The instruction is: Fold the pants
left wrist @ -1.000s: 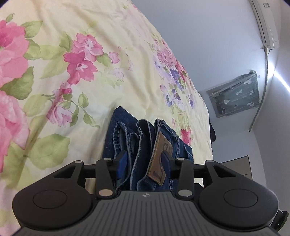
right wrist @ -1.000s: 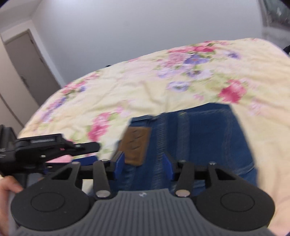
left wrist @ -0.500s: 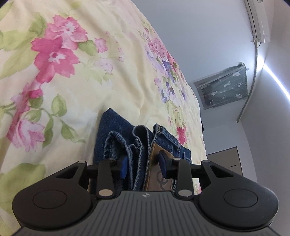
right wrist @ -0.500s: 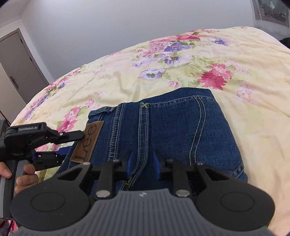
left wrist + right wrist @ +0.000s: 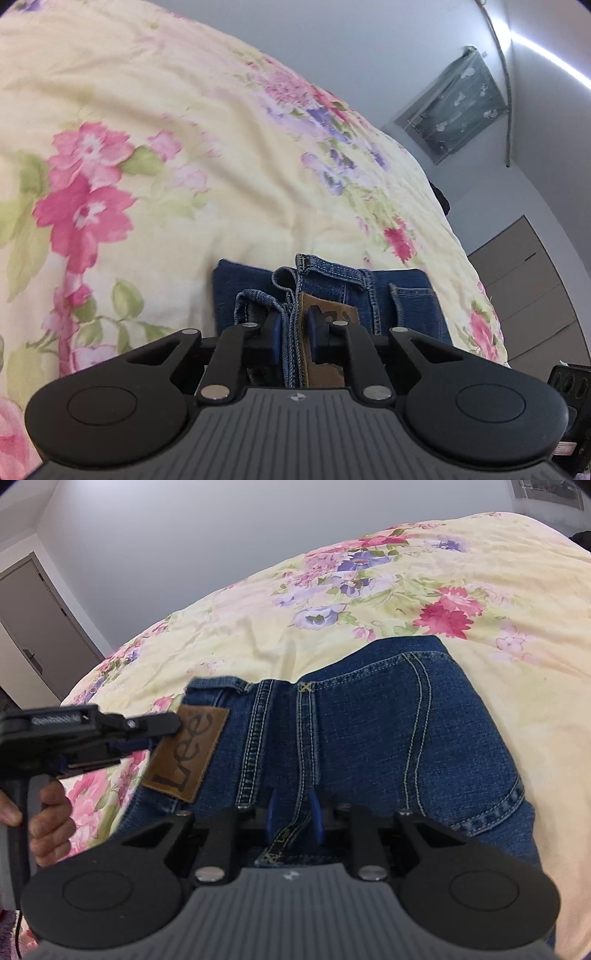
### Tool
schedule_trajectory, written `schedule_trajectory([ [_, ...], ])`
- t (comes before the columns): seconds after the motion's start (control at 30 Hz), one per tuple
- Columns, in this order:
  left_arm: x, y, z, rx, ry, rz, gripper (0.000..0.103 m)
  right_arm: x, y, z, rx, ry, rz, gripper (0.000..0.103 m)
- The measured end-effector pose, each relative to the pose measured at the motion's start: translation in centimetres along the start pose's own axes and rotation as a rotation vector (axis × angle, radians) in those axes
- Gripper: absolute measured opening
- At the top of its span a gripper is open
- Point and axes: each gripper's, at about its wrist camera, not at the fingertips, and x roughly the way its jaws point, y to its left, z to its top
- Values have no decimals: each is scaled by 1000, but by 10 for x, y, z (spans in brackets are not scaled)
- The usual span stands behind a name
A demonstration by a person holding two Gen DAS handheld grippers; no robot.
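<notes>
Folded blue jeans (image 5: pixel 388 731) lie on the floral bedspread (image 5: pixel 369 602), with the brown leather Lee patch (image 5: pixel 186 753) on the waistband. My left gripper (image 5: pixel 293 336) is shut on the waistband layers at the patch (image 5: pixel 325 332); it also shows in the right wrist view (image 5: pixel 147 734) at the jeans' left edge. My right gripper (image 5: pixel 293 814) is shut on the near edge of the jeans at a seam with a small belt loop tag. The jeans show in the left wrist view (image 5: pixel 399 299) as a short folded stack.
The yellow floral bedspread (image 5: pixel 184 147) spreads on all sides of the jeans. A grey door (image 5: pixel 33 627) is at the far left, and a covered window (image 5: pixel 454 110) and brown cabinet (image 5: pixel 528 288) on the far wall. A hand (image 5: pixel 48 827) holds the left gripper's handle.
Both grippers have closed further on the jeans' waist edge. The left wrist view has swung, and the jeans now look flatter on the bed.
</notes>
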Motion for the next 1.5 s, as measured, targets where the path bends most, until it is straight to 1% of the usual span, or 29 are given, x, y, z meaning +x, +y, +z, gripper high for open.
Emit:
schedule_trajectory([
  [0.03,-3,6,0,-37,-4,-12,18,3,4,-1,-9,14,16,18],
  [0.07,-7,9,1,-65,-11,-9,19,8,11,-2,-25,41,41,17],
  [0.1,-13,9,2,-78,-24,3,19,10,17,-4,-51,41,28,17],
  [0.13,-21,8,3,-82,-43,14,19,10,26,-7,-102,34,-6,17],
  [0.17,-27,7,4,-84,-57,6,19,11,31,-8,-135,29,-24,17],
  [0.23,-37,-1,9,-67,-66,-31,24,12,31,-9,-143,25,-31,17],
  [0.3,-38,-15,13,-23,-77,-41,29,13,28,-6,-124,31,-22,17],
  [0.33,-35,-21,14,-6,-78,-38,36,13,27,-5,-120,36,-22,17],
  [0.37,-30,-25,16,-3,-74,-28,41,13,28,-4,-122,41,-24,17],
  [0.47,-9,-24,20,-27,-44,4,41,8,28,2,-126,59,-19,17],
  [0.53,3,-16,22,-68,-14,-13,41,-2,23,10,-102,48,9,17],
  [0.6,11,-8,23,-115,1,-38,44,-15,15,19,-74,11,15,17],
  [0.7,23,3,27,-156,17,-38,47,-29,1,34,-74,-29,-29,17],
  [0.8,32,12,29,-194,34,-65,50,-39,-16,42,-61,-43,-69,17],
  [0.83,32,12,29,-205,36,-78,50,-41,-21,43,-52,-43,-76,17],
  [0.9,32,10,30,-200,42,-75,50,-45,-31,41,-44,-39,-91,17],
  [0.93,33,9,31,-193,49,-71,53,-47,-35,39,-45,-41,-103,17],
  [0.97,35,9,32,-191,59,-69,59,-49,-38,37,-45,-43,-114,17],
  [1.03,38,7,33,-197,72,-53,60,-52,-43,33,-35,-40,-124,17],
  [1.1,36,-7,33,-132,59,-18,51,-54,-47,30,-16,-35,-126,17],
  [1.13,31,-17,32,-83,34,5,42,-55,-48,27,-8,-33,-127,17],
  [1.17,25,-27,30,-28,4,34,24,-57,-48,26,-8,-31,-133,17],
  [1.2,17,-38,29,31,-22,54,18,-59,-47,25,-15,-31,-143,17],
  [1.23,9,-46,28,73,-35,57,15,-60,-47,25,-30,-33,-157,17],
  [1.3,-6,-65,25,181,-63,99,14,-66,-47,25,-60,-41,-189,17],
  [1.33,-14,-74,22,237,-77,115,13,-69,-48,25,-66,-43,-192,17],
  [1.37,-21,-79,19,271,-87,124,13,-71,-49,25,-68,-44,-192,17],
  [1.43,-32,-84,14,314,-104,153,12,-77,-51,25,-72,-47,-197,17],
  [1.5,-30,-79,11,335,-97,211,10,-82,-52,25,-79,-50,-194,17],
])
